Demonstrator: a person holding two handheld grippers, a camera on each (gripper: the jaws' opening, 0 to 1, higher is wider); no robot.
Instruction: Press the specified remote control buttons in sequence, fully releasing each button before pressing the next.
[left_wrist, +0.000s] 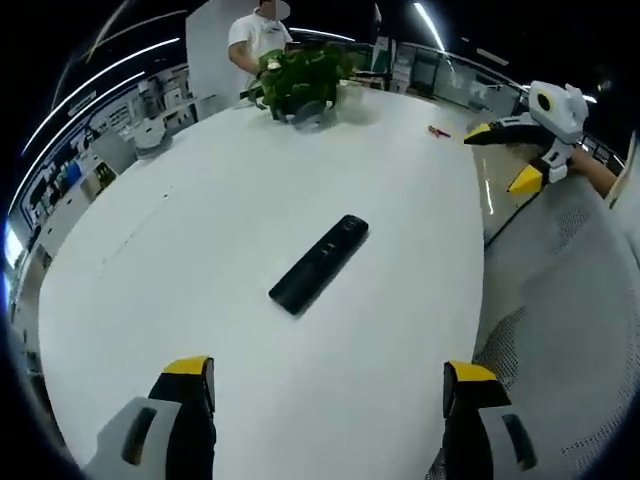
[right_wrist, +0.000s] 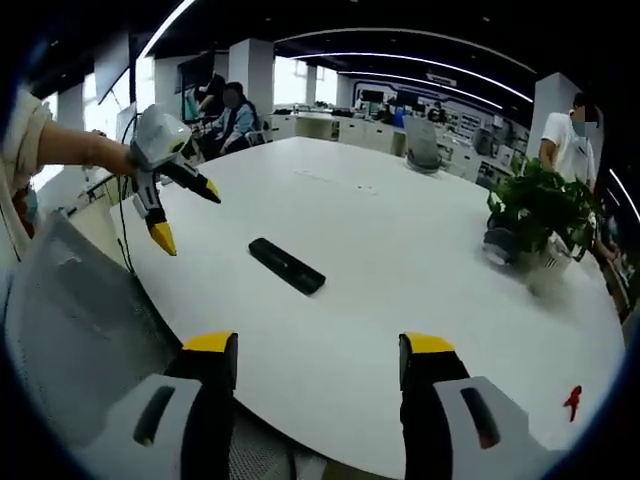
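Here, in the left gripper view, the left gripper (left_wrist: 330, 385) has its two yellow-tipped jaws wide apart at the bottom of the frame, and they hold nothing. Just above the gap, near the middle of the frame, a long black remote control (left_wrist: 319, 263) lies flat on the big white table (left_wrist: 200, 220), slanting from lower left to upper right. Nothing touches it. At the upper right of that frame the right gripper (left_wrist: 504, 155) hangs over the table edge, held by a hand, with its yellow tips spread apart and empty. A small red thing (left_wrist: 438, 131) lies on the table near it. At the top middle, a green potted plant (left_wrist: 300, 80) stands on the far side of the table, and a person in a white shirt (left_wrist: 255, 38) stands behind it. In the right gripper view, the right gripper (right_wrist: 320, 355) shows its own two jaws at the bottom, also wide apart with nothing between them. The remote control (right_wrist: 287, 265) lies a little above them, left of the middle, alone on the table (right_wrist: 400, 230). At the upper left, the left gripper (right_wrist: 185, 213) is held by a hand, its tips spread and pointing down toward the table. The potted plant (right_wrist: 535, 215) stands at the right, and the small red thing (right_wrist: 572, 401) lies at the lower right. People sit far off at the top left.
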